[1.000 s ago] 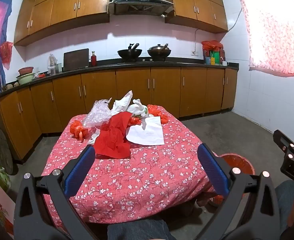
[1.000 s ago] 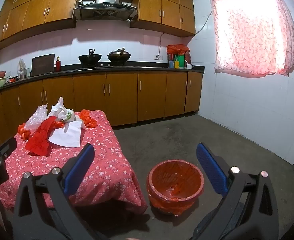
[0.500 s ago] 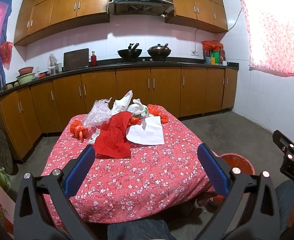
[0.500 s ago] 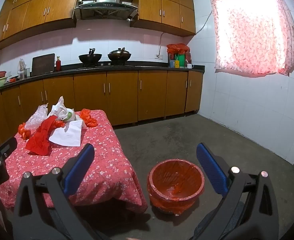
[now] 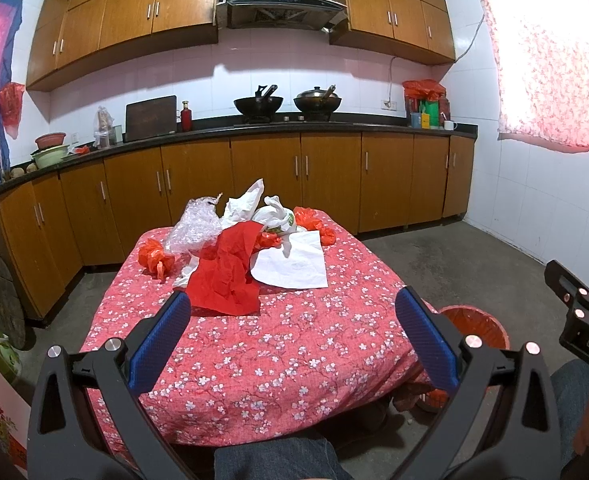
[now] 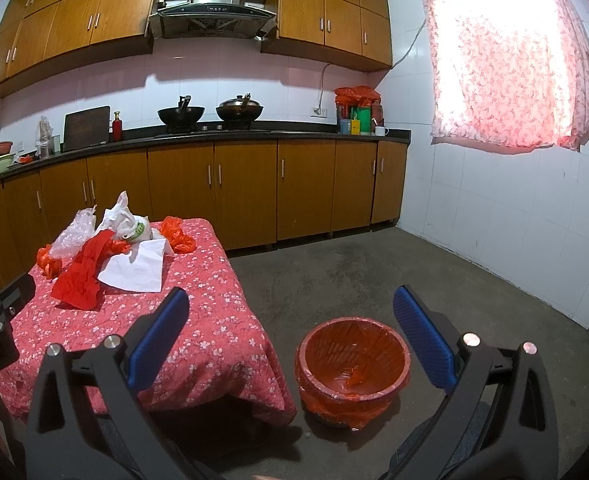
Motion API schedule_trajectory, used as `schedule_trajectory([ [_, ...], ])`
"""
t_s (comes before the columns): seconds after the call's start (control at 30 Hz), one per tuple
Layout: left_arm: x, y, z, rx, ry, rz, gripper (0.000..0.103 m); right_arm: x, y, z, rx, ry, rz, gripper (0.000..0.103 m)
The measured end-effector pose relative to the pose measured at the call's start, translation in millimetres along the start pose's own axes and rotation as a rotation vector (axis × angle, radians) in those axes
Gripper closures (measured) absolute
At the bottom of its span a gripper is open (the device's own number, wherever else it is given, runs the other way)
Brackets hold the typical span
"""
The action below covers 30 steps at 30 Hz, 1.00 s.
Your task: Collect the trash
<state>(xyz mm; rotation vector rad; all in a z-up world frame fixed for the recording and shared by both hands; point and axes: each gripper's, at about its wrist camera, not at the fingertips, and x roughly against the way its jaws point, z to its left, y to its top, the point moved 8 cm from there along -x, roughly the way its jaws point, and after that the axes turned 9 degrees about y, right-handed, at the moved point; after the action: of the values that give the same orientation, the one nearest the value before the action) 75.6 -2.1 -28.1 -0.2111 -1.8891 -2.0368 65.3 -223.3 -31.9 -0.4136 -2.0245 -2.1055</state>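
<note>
**Both claws spread wide, trash heaped at the table's far end**

The left gripper (image 5: pixel 292 316) hangs with its blue-padded fingers wide apart and nothing between them, above the near edge of the low table under a red flowered cloth (image 5: pixel 278 344). Bare cloth lies ahead of it up to the trash: a crumpled red paper sheet (image 5: pixel 226 276), a flat white paper sheet (image 5: pixel 294 266), a clear bubble-wrap wad (image 5: pixel 194 228), white plastic bags (image 5: pixel 272 216) and orange plastic scraps (image 5: pixel 154 256).

The right gripper (image 6: pixel 290 314) is equally spread and empty, over open concrete floor (image 6: pixel 374 272). The round bin lined with an orange bag (image 6: pixel 352 364) sits just ahead, beside the table's corner.

The bin is mostly hidden in the left view. Partial lettering "DAS" shows on the right gripper's body.
</note>
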Motion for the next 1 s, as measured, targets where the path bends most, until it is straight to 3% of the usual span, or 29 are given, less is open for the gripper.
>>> schedule_trajectory([
  [1.0, -0.3, 0.6, -3.3, 0.001, 0.002, 0.004, 0.002, -0.3, -0.1, -0.3, -0.003, 0.002, 0.003, 0.004],
])
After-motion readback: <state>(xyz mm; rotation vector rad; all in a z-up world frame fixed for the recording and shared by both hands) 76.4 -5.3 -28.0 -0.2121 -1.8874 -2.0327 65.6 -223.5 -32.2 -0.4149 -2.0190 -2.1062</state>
